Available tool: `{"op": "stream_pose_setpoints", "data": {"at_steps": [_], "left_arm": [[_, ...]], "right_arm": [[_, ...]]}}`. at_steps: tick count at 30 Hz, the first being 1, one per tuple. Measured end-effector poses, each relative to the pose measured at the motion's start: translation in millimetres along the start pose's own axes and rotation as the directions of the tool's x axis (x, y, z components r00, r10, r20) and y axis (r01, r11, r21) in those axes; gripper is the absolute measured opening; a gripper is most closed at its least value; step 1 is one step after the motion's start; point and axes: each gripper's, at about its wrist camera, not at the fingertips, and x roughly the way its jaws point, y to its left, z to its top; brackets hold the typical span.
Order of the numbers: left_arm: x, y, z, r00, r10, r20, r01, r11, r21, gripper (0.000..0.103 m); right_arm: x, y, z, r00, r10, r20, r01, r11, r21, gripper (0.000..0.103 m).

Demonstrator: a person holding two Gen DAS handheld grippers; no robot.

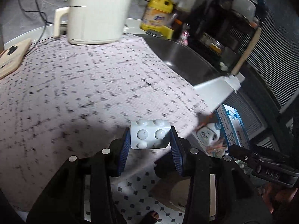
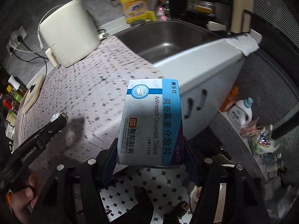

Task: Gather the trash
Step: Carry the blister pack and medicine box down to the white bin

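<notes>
In the left wrist view, the left claw [image 1: 150, 140] grips a white studded block [image 1: 150, 136] between its blue pads [image 1: 123, 149], low in the centre of the frame, over the near edge of the speckled table [image 1: 74, 85]. At the right edge of that view the medicine box [image 1: 231, 128] shows only as a slanted blue-and-white sliver beside the dark body of the right claw [image 1: 261, 164], so its grip cannot be read there. The right wrist view shows it plainly: the right claw [image 2: 150, 155] is clamped on the lower end of the medicine box [image 2: 149, 123], printed face up, in the frame's centre above the table [image 2: 84, 93] edge and the tiled floor [image 2: 149, 183]. Here the left claw [image 2: 58, 116] enters from the lower left, with only a scrap of white at its tip, the block mostly hidden. Only this view shows the whole steel sink [image 2: 164, 39], the cabinet handles [image 2: 196, 102] and the white detergent bottle [image 2: 241, 113] at the right. Both views show the cream appliance [image 1: 99, 13] and yellow bottle [image 1: 158, 16] at the top.
</notes>
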Motion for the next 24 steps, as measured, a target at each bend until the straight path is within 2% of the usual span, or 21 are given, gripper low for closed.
{"op": "stream_pose_setpoints", "data": {"at_steps": [10, 18, 20, 21, 24], "left_arm": [[23, -97, -48, 0.992, -0.107, -0.073, 0.113, 0.99, 0.079, 0.042], [58, -157, -103, 0.971, -0.162, -0.178, 0.182, 0.978, 0.102, 0.042], [66, -170, -114, 0.964, -0.172, -0.205, 0.197, 0.975, 0.105, 0.042], [69, -174, -117, 0.961, -0.175, -0.214, 0.201, 0.974, 0.106, 0.042], [79, -189, -128, 0.952, -0.184, -0.244, 0.218, 0.969, 0.118, 0.042]], "right_arm": [[-25, -114, -59, 0.994, -0.097, -0.042, 0.101, 0.989, 0.112, 0.063], [-34, -187, -107, 0.985, -0.129, -0.112, 0.146, 0.976, 0.164, 0.065], [-28, -198, -115, 0.98, -0.135, -0.148, 0.16, 0.971, 0.177, 0.077], [-26, -204, -119, 0.976, -0.141, -0.164, 0.171, 0.967, 0.187, 0.09], [-26, -219, -130, 0.976, -0.128, -0.174, 0.165, 0.963, 0.213, 0.093]]}}
